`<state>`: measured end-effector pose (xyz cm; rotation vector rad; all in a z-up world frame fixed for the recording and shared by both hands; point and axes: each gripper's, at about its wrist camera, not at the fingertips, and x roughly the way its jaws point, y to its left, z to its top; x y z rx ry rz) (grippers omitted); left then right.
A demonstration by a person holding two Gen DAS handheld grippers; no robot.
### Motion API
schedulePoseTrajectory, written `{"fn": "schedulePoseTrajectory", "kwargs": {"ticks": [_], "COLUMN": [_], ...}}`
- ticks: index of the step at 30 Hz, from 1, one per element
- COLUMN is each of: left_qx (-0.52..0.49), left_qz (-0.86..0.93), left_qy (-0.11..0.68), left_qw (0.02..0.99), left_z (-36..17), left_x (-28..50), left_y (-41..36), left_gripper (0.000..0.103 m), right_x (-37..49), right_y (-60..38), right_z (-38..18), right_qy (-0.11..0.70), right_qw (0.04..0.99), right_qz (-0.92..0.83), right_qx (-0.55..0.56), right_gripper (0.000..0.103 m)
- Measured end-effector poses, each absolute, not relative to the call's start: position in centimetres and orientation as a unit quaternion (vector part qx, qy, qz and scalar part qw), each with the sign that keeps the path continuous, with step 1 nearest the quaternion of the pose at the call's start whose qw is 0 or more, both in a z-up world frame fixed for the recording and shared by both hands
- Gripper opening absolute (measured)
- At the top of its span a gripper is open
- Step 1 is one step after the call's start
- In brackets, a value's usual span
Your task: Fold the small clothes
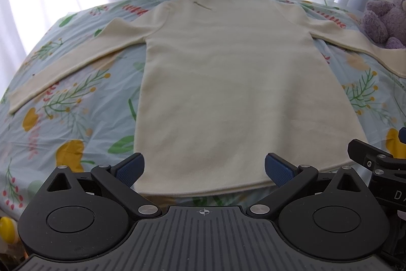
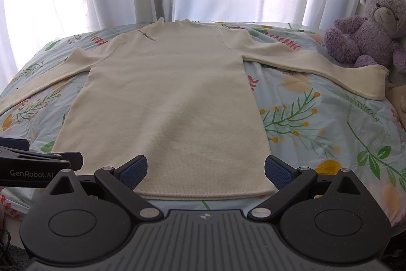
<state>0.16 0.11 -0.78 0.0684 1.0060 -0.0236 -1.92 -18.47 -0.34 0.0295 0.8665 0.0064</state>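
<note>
"GenRobot.AI" on the left claw [image 2: 40, 159] body.

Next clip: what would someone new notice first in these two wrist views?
A cream long-sleeved top lies flat, sleeves spread, on a floral bedsheet. A purple teddy bear sits at the far right. Both the left gripper and right gripper are open near its hem.

One sweater [image 1: 223, 83], one teddy bear [image 2: 368, 27], two tongs [image 1: 204, 170] [image 2: 205, 170].

Teddy bear [image 2: 368, 29] crowds right sleeve [image 2: 330, 73] end.
</note>
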Motion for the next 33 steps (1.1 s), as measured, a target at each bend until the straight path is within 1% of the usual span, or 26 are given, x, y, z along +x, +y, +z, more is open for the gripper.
{"fn": "schedulePoseTrajectory", "kwargs": {"ticks": [33], "left_qx": [0.027], "left_qz": [-0.010], "left_qy": [0.488], "left_qw": [0.872], "left_z": [-0.98], "left_x": [0.65], "left_y": [0.36], "left_gripper": [0.103], "right_x": [-1.80], "right_y": [-18.55], "right_z": [-0.63], "right_qy": [0.421], "right_qw": [0.907], "right_qz": [0.003], "right_qx": [0.016], "right_gripper": [0.099]}}
